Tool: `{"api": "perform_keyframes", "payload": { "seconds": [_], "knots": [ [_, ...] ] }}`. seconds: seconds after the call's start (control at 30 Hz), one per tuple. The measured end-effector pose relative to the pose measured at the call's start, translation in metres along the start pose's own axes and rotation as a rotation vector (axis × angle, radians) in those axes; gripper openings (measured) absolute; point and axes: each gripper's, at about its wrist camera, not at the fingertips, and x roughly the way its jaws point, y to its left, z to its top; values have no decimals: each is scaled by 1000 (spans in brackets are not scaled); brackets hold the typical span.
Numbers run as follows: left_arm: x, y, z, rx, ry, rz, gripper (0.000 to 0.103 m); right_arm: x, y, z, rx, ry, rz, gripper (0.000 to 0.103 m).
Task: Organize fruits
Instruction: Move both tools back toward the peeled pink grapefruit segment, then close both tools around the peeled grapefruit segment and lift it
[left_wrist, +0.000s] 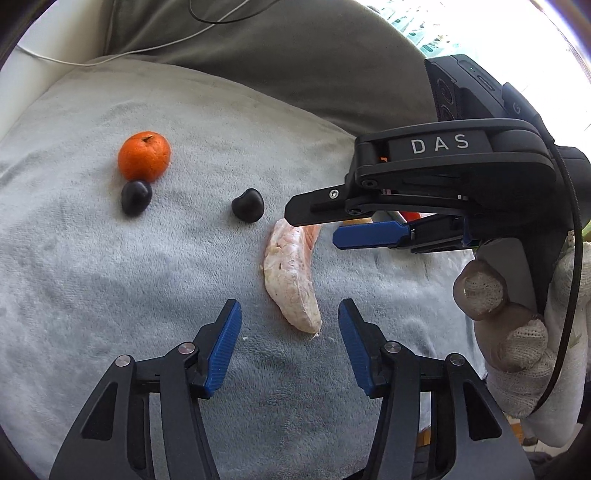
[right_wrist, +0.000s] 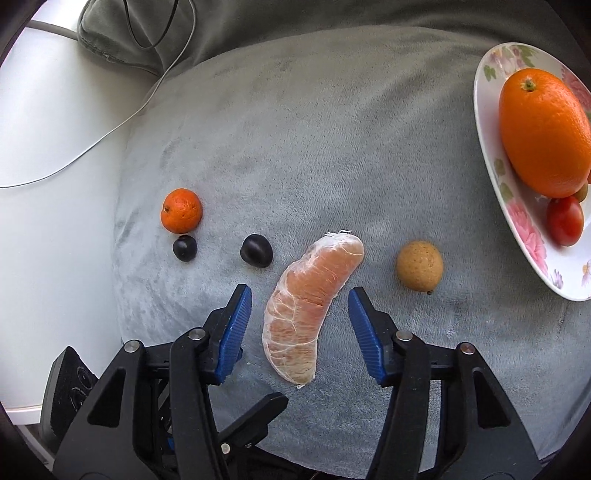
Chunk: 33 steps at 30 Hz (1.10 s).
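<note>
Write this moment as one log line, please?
task: organize fruits | left gripper: jaws open, empty | right gripper: jaws open astride pomelo segment, not gripping | plate: holds orange

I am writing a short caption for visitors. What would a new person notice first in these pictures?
First, the peeled pomelo segment, lying on the grey cushion between the open fingers of the right gripper. Next, the large orange on the floral plate at the far right, and the small tangerine with two dark plums on the left.
</note>
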Motion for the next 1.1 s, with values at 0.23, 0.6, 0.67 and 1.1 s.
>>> {"api": "perform_keyframes", "payload": {
  "seconds": [0.23, 0.6, 0.67, 1.1],
  "knots": [
    [17, -3, 7, 3, 28, 3, 47, 12, -1, 6, 55, 22, -15, 54],
    [36, -12, 26, 28, 11, 46, 30, 19, -6, 10, 110, 45, -54, 44],
    [38, -14, 28, 36, 5, 54, 28, 19, -7, 12, 118, 46, -44, 43],
    [17, -25, 17, 111, -59, 88, 25, 4, -25, 5, 175, 11, 72, 34]
  ]
}}
